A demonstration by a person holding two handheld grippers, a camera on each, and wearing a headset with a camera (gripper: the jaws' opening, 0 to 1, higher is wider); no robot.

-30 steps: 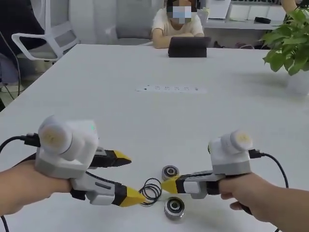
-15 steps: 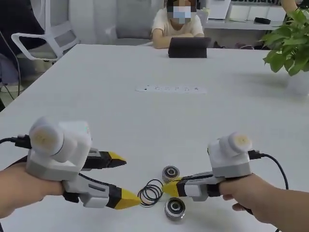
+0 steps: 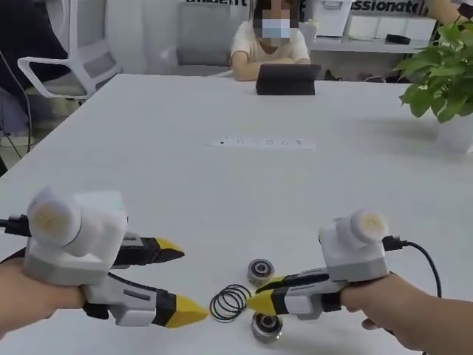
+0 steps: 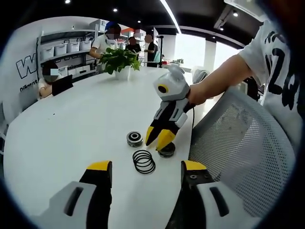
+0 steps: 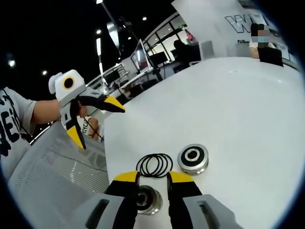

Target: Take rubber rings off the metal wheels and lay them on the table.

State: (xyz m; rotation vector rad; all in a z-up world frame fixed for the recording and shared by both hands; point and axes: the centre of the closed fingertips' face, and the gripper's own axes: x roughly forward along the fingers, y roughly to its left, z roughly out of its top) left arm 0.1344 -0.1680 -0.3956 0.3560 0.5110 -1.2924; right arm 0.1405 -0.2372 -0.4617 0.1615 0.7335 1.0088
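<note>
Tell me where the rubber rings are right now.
In the head view, the rubber rings lie on the table low at centre, between the left hand-held gripper and right hand-held gripper, beside the metal wheels.

Seated person behind a dark tablet, power strip nearer, plant right.

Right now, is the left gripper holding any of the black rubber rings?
No, the left gripper is open and clear of the black rubber rings, which lie loose on the white table ahead of it.
</note>
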